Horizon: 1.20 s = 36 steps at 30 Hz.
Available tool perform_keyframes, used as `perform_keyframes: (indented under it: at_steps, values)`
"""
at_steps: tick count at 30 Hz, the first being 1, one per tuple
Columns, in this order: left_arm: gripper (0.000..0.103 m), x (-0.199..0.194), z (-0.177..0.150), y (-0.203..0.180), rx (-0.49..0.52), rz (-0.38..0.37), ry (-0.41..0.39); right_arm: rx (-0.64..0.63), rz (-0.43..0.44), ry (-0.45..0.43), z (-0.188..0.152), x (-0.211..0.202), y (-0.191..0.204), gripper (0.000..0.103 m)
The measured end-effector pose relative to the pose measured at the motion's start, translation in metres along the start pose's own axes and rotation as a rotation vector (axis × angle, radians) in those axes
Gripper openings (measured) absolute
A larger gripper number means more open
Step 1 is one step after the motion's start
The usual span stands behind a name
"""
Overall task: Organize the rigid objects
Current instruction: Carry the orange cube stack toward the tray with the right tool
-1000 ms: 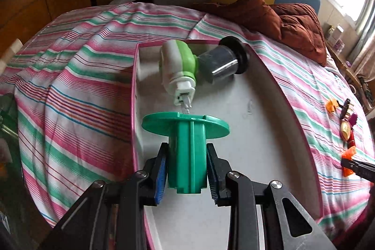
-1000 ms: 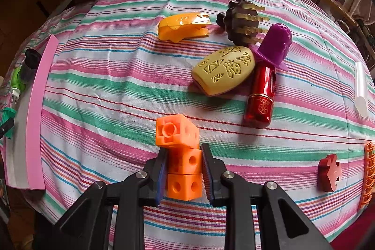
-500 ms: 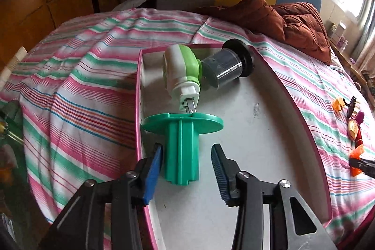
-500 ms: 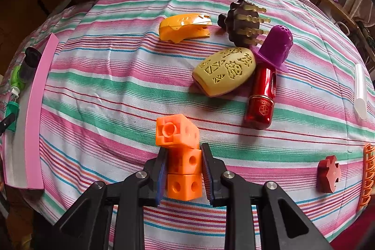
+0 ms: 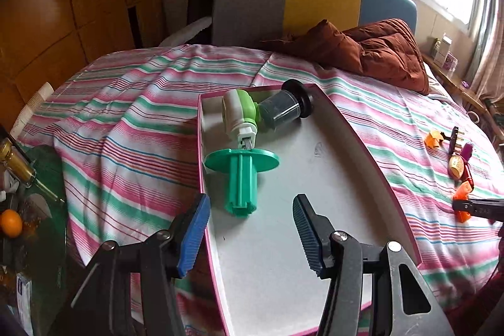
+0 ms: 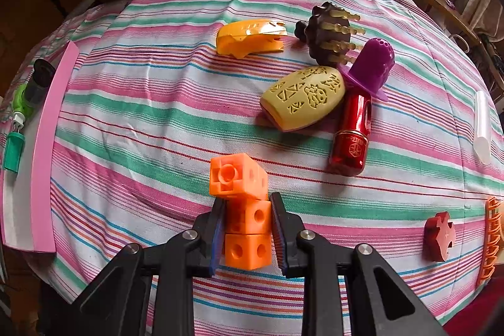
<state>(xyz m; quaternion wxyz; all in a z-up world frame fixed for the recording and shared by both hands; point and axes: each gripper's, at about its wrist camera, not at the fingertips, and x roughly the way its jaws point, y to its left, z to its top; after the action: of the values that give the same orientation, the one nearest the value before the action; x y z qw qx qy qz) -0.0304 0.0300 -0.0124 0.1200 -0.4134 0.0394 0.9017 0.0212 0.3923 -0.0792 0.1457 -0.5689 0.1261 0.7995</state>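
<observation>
The bed (image 5: 132, 115), under its pink, green and white striped sheet, fills both views, with a brown quilt (image 5: 371, 49) heaped at twelve o'clock. My left camera alone shows the headboard panels in grey, yellow and blue, and the window at two o'clock.

The pink-rimmed tray (image 5: 315, 241) lies open before my left gripper (image 5: 249, 236); from my right camera it is only a pink edge (image 6: 47, 147) at nine o'clock. In the tray the green flanged peg (image 5: 241, 175) lies near the left wall, its disc touching the prongs of the white-and-green plug-in unit (image 5: 239, 112), which leans against a dark jar (image 5: 283, 112) at the far end. My left fingers (image 5: 192, 236) are spread wide, apart from the peg's near end, holding nothing.

My right gripper (image 6: 247, 229) pinches the orange cube stack (image 6: 242, 210) by its middle cube, fingers (image 6: 217, 229) pressed on both sides, low over the sheet. Only this view shows the loose things clearly: at one o'clock a yellow carved case (image 6: 304, 96), a red bottle (image 6: 351, 134) touching it, a purple cap (image 6: 375, 65), a brown bristle brush (image 6: 327, 33); at twelve a yellow shell (image 6: 249, 37). At three o'clock lie a white tube (image 6: 482, 125), a red puzzle piece (image 6: 439, 236) and an orange comb-like piece (image 6: 491, 241).
</observation>
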Motion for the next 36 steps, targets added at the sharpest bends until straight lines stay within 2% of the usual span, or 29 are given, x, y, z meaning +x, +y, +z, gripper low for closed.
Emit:
perform_keyframes:
  at_steps: [13, 29, 33, 36]
  values:
    - [0.056, -0.010, -0.014, -0.011, 0.022, -0.006, 0.007, -0.029, -0.019, -0.011, -0.006, 0.001, 0.007, 0.026]
    - [0.056, -0.010, -0.020, -0.005, 0.004, -0.009, 0.009, -0.060, -0.029, -0.025, -0.005, 0.002, 0.014, 0.026]
    - [0.056, -0.010, -0.021, 0.000, -0.005, -0.005, 0.008, -0.044, 0.038, -0.035, -0.004, -0.003, 0.017, 0.026]
    - [0.056, -0.009, -0.021, 0.006, -0.021, -0.004, 0.011, -0.044, 0.093, -0.079, 0.000, -0.019, 0.028, 0.026]
